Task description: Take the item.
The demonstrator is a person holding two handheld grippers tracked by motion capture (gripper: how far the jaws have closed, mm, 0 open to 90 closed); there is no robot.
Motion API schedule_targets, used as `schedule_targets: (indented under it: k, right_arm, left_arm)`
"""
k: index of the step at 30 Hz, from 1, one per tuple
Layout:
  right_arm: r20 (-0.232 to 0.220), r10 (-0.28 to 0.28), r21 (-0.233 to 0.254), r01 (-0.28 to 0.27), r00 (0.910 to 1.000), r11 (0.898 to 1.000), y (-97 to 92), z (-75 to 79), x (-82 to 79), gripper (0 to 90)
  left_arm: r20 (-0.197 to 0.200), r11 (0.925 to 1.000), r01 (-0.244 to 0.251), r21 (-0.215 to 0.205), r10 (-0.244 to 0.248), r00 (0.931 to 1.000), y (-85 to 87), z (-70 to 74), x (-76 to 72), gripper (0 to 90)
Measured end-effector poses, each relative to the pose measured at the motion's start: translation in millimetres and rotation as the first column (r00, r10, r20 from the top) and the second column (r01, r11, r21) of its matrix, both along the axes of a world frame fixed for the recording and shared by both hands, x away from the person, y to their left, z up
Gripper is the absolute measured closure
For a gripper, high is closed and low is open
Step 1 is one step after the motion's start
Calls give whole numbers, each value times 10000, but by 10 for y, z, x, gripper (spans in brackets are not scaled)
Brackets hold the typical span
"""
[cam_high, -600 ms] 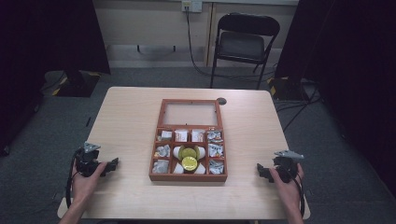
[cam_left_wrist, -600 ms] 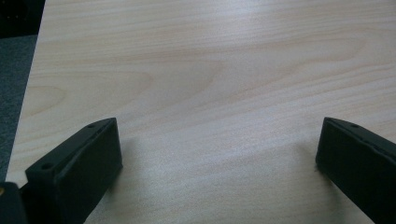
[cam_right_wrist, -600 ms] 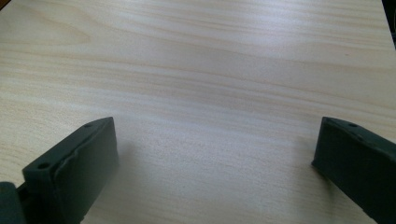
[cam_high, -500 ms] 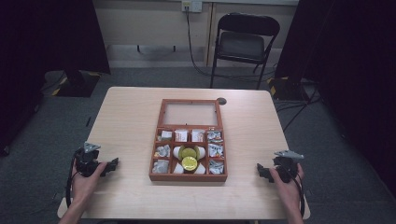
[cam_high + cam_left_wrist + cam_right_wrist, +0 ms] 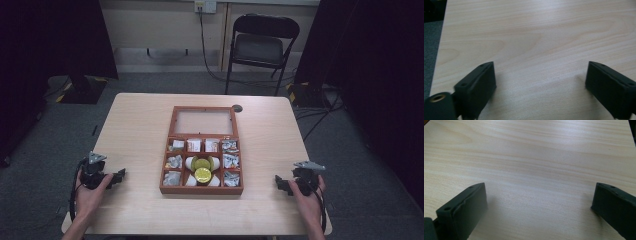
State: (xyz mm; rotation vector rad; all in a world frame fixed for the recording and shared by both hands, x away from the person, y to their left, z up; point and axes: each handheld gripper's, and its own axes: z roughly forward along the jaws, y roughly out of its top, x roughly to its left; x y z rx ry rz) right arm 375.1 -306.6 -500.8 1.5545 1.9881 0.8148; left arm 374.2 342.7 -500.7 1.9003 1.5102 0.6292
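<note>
A brown wooden box [image 5: 202, 190] with several compartments lies open at the middle of the table, its glass-paned lid [image 5: 202, 121] folded back flat. The compartments hold small wrapped packets, white pods and two round yellow-green tins [image 5: 202, 174]. My left gripper [image 5: 119, 176] rests near the table's front left corner, pointing toward the box, and its jaws stand open over bare wood [image 5: 539, 82]. My right gripper [image 5: 278, 182] rests near the front right corner, also open, with nothing but bare tabletop [image 5: 539, 205] between its jaws.
A light wooden table [image 5: 140, 130] stands on grey carpet. A small dark round disc [image 5: 237, 108] lies just beyond the box's lid. A black folding chair [image 5: 260, 47] stands behind the table, and cables run along the floor at the right.
</note>
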Motion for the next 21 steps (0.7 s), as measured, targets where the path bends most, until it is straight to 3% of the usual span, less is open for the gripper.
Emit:
schedule_targets:
  k: [1, 11, 14, 15, 17, 20, 21]
  right_arm:
    - [0, -2, 2, 2, 10000, 10000, 0, 0, 0, 0]
    - [-1, -4, 3, 4, 10000, 10000, 0, 0, 0, 0]
    - [1, 0, 0, 0, 10000, 10000, 0, 0, 0, 0]
    - [0, -3, 2, 3, 10000, 10000, 0, 0, 0, 0]
    - [0, -2, 2, 2, 10000, 10000, 0, 0, 0, 0]
    - [11, -2, -9, 2, 10000, 10000, 0, 0, 0, 0]
    - [7, -8, -6, 8, 10000, 10000, 0, 0, -1, 0]
  left_arm:
    - [45, 10000, -42, -47, 42, 10000, 4, 4, -2, 161]
    - [60, 9977, 302, -608, -299, 9995, -6, 87, -39, 177]
    - [380, 9887, 675, -1335, -629, 9973, -33, 154, -79, 174]
    - [564, 9883, 785, -1304, -717, 9958, -66, 180, -97, 173]
    - [777, 9914, 1018, -817, -955, 9924, -153, 219, -121, 171]
    - [759, 9893, 1207, -819, -1146, 9905, -206, 232, -124, 172]
    - [817, 9895, 1358, -489, -1315, 9879, -253, 256, -123, 180]
